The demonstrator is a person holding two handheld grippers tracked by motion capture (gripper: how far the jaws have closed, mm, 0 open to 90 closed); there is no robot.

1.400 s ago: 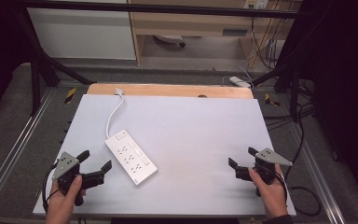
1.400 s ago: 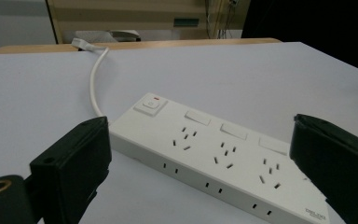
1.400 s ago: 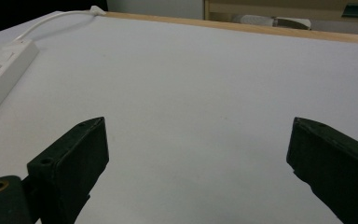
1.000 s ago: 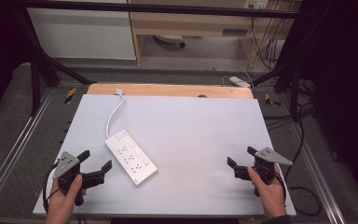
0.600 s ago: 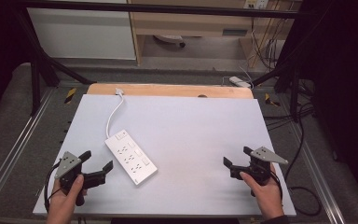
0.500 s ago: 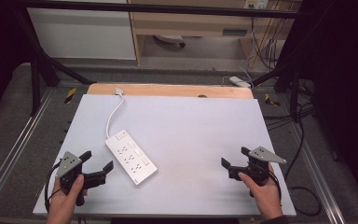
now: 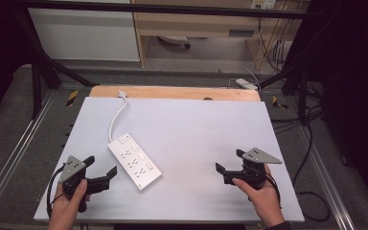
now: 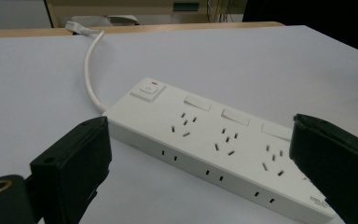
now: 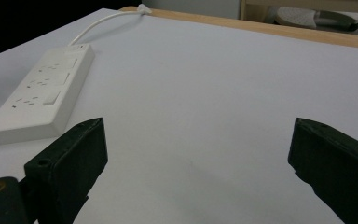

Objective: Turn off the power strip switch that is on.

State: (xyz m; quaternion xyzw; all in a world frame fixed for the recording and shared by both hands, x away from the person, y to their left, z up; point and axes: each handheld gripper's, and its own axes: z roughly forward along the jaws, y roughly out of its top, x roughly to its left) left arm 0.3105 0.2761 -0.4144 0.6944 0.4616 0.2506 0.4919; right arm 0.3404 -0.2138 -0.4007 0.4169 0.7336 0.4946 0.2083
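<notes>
Plastic power strip (image 7: 134, 161), white and rigid, lies flat on the pale table (image 7: 196, 129) left of centre, set diagonally with its switch end toward the far left and its near end pointing right. At the near left corner the left gripper (image 7: 101, 172) is held by a hand (image 7: 66, 208), jaws spread wide and empty, just beside the strip's near long side; in the left gripper view the strip (image 8: 214, 149) sits between and beyond the two jaws. Its white cord (image 7: 116, 116) curves off to the far edge, ending in a plug (image 7: 123, 94) by the wooden border.

The strip looks light and stiff, its smooth casing likely slippery, so a pinch across the narrow width, on the two long sides near the middle, seems the surest hold; the trailing cord would drag and tug on any lift.

Well apart at the near right, the right gripper (image 7: 230, 165) hovers with jaws likewise released over bare table
</notes>
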